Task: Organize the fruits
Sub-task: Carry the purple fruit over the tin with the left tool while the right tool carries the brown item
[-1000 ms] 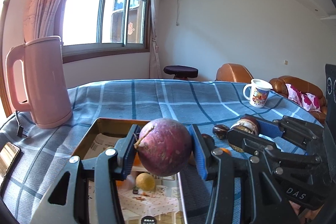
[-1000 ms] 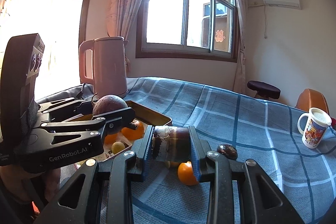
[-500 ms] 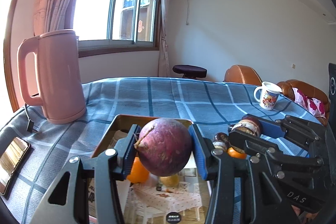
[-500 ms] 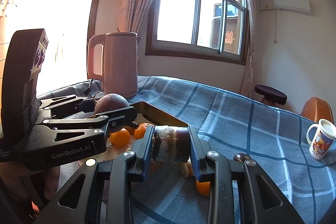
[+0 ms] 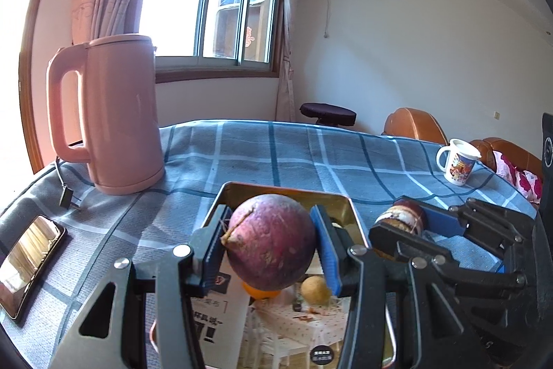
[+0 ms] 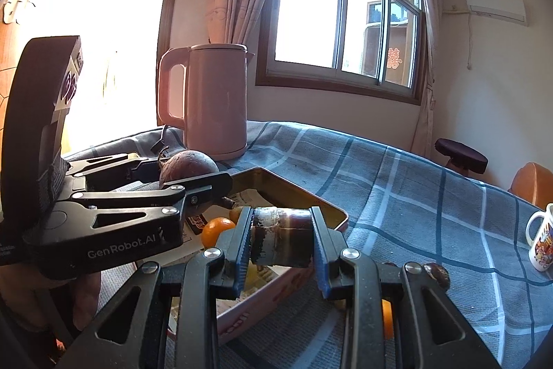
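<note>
A round purple fruit (image 5: 271, 241) sits clamped between the blue-padded fingers (image 5: 214, 242) of the left gripper (image 5: 269, 246), held in the air above the gold-rimmed tray (image 5: 287, 191). Under it in the tray lie an orange (image 5: 259, 293) and a small yellowish fruit (image 5: 314, 289) on printed paper. In the right wrist view the same purple fruit (image 6: 188, 163) shows a short stem at its left end, with the left gripper (image 6: 207, 185) closed on it over the tray (image 6: 311, 199).

The right gripper (image 6: 281, 239) holds a dark brown fruit with a pale, rough end (image 6: 280, 236) tightly between its fingers (image 6: 242, 237), raised above the tray's right rim. An orange (image 6: 217, 230) lies in the tray just left of those fingers. On the blue plaid cloth of the tabletop (image 6: 414, 196), beside the tray's right side, a small dark fruit (image 6: 439, 272) and part of another orange (image 6: 387, 317) peek out behind the right gripper's frame.

A pink kettle (image 5: 110, 113) stands near the tabletop's far left corner, a phone (image 5: 27, 261) lies at the left edge, and a printed mug (image 5: 458, 161) stands toward the far right edge
</note>
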`<act>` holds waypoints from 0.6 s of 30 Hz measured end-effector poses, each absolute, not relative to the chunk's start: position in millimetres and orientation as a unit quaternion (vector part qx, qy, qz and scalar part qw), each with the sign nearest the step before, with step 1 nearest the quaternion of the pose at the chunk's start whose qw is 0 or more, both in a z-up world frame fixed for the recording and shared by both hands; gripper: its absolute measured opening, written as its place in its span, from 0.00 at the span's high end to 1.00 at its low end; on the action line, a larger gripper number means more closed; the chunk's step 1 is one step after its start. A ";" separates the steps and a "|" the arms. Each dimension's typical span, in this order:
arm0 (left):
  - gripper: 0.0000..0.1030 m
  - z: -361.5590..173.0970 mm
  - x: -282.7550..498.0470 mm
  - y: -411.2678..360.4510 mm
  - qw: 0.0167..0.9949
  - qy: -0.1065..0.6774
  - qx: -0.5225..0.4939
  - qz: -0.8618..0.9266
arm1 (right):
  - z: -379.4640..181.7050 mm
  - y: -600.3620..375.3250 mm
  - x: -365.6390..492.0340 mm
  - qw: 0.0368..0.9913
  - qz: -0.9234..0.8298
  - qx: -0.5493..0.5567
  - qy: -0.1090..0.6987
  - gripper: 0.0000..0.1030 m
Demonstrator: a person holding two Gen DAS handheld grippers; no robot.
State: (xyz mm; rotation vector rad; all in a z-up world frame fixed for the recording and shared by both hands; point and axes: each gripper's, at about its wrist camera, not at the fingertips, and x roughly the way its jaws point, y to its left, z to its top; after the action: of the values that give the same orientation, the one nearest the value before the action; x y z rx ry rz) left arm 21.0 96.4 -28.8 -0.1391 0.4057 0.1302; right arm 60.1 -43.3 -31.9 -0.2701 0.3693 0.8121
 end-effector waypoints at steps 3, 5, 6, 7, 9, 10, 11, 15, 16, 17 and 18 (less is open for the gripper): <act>0.52 -29.2 21.3 100.9 0.974 0.204 -0.071 0.069 | -33.9 -37.9 59.2 0.891 0.395 -0.134 0.180 0.68; 0.52 -29.8 21.4 104.2 0.973 0.207 -0.073 0.072 | -33.7 -33.8 58.3 0.889 0.397 -0.136 0.180 0.68; 0.52 -30.1 21.3 105.8 0.973 0.208 -0.073 0.074 | -34.1 -33.1 58.5 0.889 0.398 -0.137 0.180 0.68; 0.52 -30.5 21.5 107.5 0.972 0.210 -0.073 0.076 | -34.3 -31.6 58.2 0.888 0.400 -0.138 0.181 0.68; 0.52 -31.5 22.3 111.3 0.970 0.216 -0.076 0.080 | -35.5 -28.9 57.6 0.886 0.401 -0.142 0.184 0.68; 0.52 -32.0 22.6 113.2 0.969 0.218 -0.078 0.081 | -36.1 -27.7 57.6 0.885 0.402 -0.145 0.186 0.68; 0.52 -32.6 23.2 114.0 0.969 0.220 -0.078 0.081 | -36.5 -26.8 57.6 0.884 0.402 -0.147 0.187 0.68; 0.52 -34.2 24.2 116.4 0.967 0.228 -0.078 0.081 | -38.1 -23.8 60.1 0.880 0.404 -0.151 0.197 0.68; 0.52 -34.8 24.7 116.7 0.967 0.230 -0.078 0.079 | -38.4 -23.4 60.8 0.879 0.405 -0.151 0.200 0.68; 0.52 -35.4 25.5 117.3 0.966 0.234 -0.079 0.078 | -38.9 -22.9 61.6 0.877 0.407 -0.151 0.204 0.68; 0.52 -35.7 26.1 117.5 0.965 0.236 -0.079 0.077 | -39.0 -22.1 62.2 0.876 0.408 -0.151 0.206 0.68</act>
State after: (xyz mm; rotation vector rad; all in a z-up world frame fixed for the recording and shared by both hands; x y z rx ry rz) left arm 26.1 117.5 -35.7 -0.1596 0.4777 0.1568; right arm 62.2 -22.1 -39.0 -0.3159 0.4306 0.8515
